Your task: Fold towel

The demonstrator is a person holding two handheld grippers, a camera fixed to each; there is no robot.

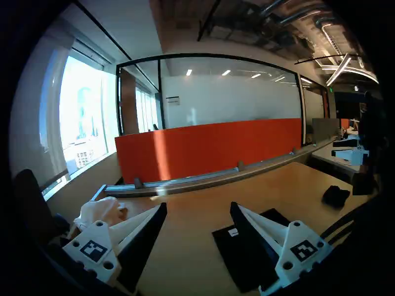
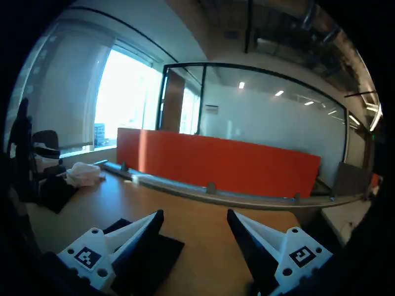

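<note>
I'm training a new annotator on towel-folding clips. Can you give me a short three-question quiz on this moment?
1. True or false: the towel already lies folded flat in the middle of the table.
2. Pick one. The left gripper is: A) open, with nothing between its fingers; B) shut on the towel; C) shut, with nothing held.
3. Fill the gap: the partition along the far edge of the table is ___ in colour.

Key:
1. False. It sits in a crumpled heap towards the table's end by the window.
2. A
3. orange
</note>
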